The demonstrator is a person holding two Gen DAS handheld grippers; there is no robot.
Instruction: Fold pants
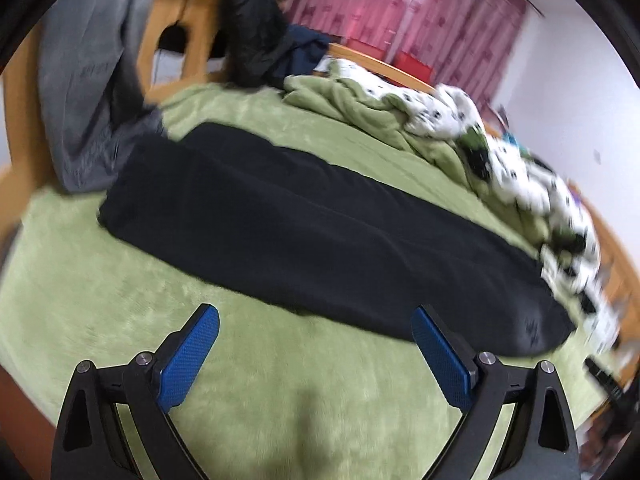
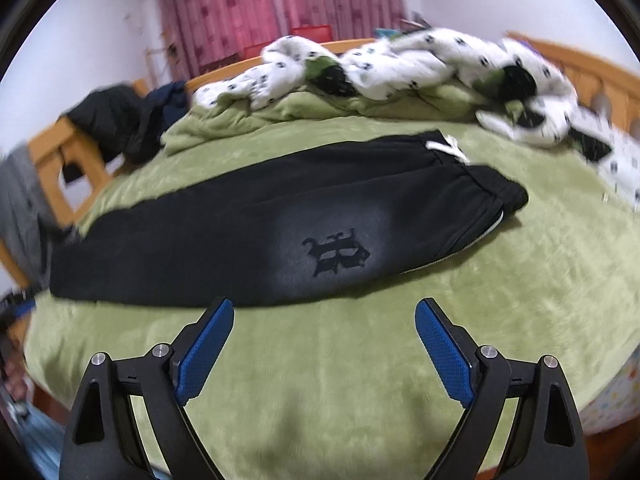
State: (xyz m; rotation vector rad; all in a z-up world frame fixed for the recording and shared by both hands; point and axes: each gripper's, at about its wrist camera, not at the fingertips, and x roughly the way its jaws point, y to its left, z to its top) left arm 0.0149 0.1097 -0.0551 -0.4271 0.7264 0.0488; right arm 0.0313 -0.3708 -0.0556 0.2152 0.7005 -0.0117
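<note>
Black pants (image 2: 256,236) lie flat along the green blanket (image 2: 360,360) on the bed, folded lengthwise with one leg on the other. The waistband with a white drawstring (image 2: 448,146) is at the right, and a dark emblem (image 2: 336,256) sits on a faded patch. In the left wrist view the pants (image 1: 304,232) run from upper left to lower right. My left gripper (image 1: 316,316) is open and empty, just short of the pants' near edge. My right gripper (image 2: 324,308) is open and empty, at the near edge below the emblem.
A crumpled green and white spotted quilt (image 2: 400,68) is heaped along the bed's far side. Dark clothes (image 2: 120,120) hang on the wooden bed frame (image 2: 52,152). A grey garment (image 1: 88,80) hangs at the left. Pink curtains (image 2: 260,4) cover the back wall.
</note>
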